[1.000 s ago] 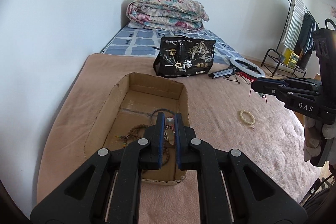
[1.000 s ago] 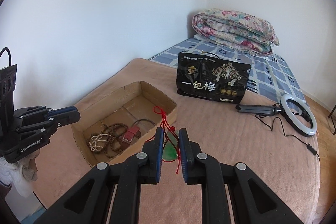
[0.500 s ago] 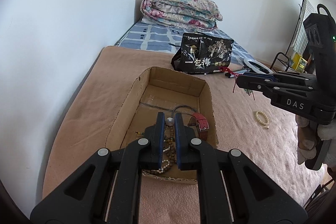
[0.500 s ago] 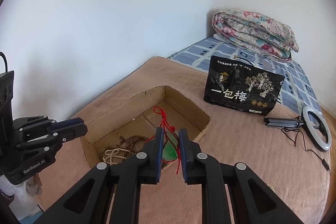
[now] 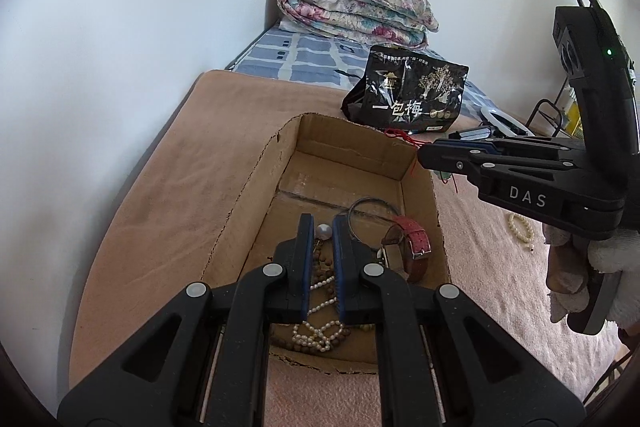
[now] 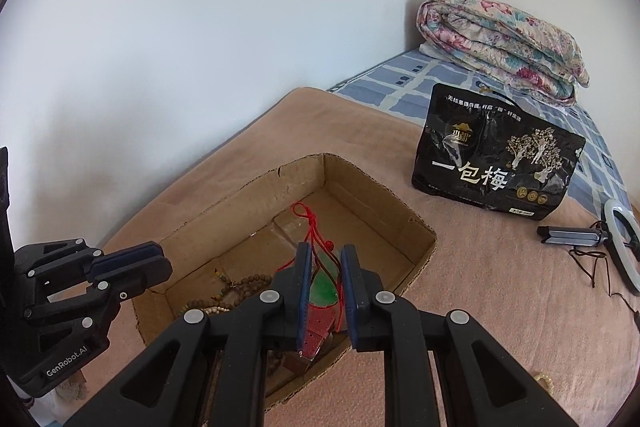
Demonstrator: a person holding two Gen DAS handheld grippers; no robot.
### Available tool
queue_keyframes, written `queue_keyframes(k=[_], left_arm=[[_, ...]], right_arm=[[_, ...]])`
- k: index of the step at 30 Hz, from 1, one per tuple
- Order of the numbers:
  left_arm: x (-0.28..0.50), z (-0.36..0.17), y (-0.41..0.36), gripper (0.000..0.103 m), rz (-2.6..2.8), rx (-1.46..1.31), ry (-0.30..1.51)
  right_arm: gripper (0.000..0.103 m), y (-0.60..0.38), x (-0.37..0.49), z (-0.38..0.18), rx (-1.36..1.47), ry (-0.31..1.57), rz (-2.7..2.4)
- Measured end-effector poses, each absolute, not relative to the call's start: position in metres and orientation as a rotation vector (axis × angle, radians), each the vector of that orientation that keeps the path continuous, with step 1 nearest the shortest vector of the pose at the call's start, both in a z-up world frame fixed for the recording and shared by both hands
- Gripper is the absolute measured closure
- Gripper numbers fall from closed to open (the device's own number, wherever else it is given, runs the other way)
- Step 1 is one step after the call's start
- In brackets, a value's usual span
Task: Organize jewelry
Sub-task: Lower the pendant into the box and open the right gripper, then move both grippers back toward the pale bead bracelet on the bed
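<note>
The right claw [image 6: 325,259], clenched on the jade pendant [image 6: 323,290], is held directly above the cardboard box [image 6: 372,183]; left claw [image 5: 323,227] nearly closed.

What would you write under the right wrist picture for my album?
Right gripper carries a green pendant on red cord above the cardboard box of beads.

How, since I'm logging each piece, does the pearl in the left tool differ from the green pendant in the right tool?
The pearl is white and round; the green pendant looks flatter. The pearl sits at the left tool's tips; the pendant sits deeper in the right tool, with a red cord. Both are gripped over the cardboard box.
</note>
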State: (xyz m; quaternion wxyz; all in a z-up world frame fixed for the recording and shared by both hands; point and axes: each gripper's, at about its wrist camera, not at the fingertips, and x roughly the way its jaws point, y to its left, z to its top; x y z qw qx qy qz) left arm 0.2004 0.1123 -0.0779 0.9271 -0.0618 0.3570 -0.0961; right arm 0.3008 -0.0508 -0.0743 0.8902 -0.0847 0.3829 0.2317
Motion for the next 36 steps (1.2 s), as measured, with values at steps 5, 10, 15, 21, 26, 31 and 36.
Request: queue_keyframes(k=[5, 10, 15, 21, 26, 31, 36], left_arm=[[0.205, -0.084, 0.114, 0.096, -0.194, -0.130, 0.746], [0.210, -0.088, 0.114, 0.096, -0.193, -0.135, 0.758], [0.211, -0.090, 0.109, 0.096, -0.188, -0.116, 0.764], [0.207, -0.090, 0.102, 0.039, -0.180, -0.080, 0.749], [0.204, -0.088, 0.099, 0.035, -0.179, -0.079, 0.750], [0.202, -0.086, 0.097, 0.035, -0.180, -0.072, 0.748], [0.196, -0.081, 0.091, 0.035, -0.183, -0.069, 0.742]], right_arm=[[0.090, -0.054, 0.312, -0.087, -0.151, 0.825, 0.477], [0.086, -0.059, 0.316, -0.092, -0.125, 0.836, 0.474], [0.058, -0.066, 0.318, -0.091, -0.091, 0.828, 0.460], [0.013, -0.076, 0.315, -0.083, -0.058, 0.786, 0.413], [0.004, -0.079, 0.313, -0.079, -0.053, 0.772, 0.395], [0.002, -0.081, 0.308, -0.074, -0.064, 0.760, 0.386], [0.002, -0.088, 0.298, -0.068, -0.095, 0.739, 0.372]])
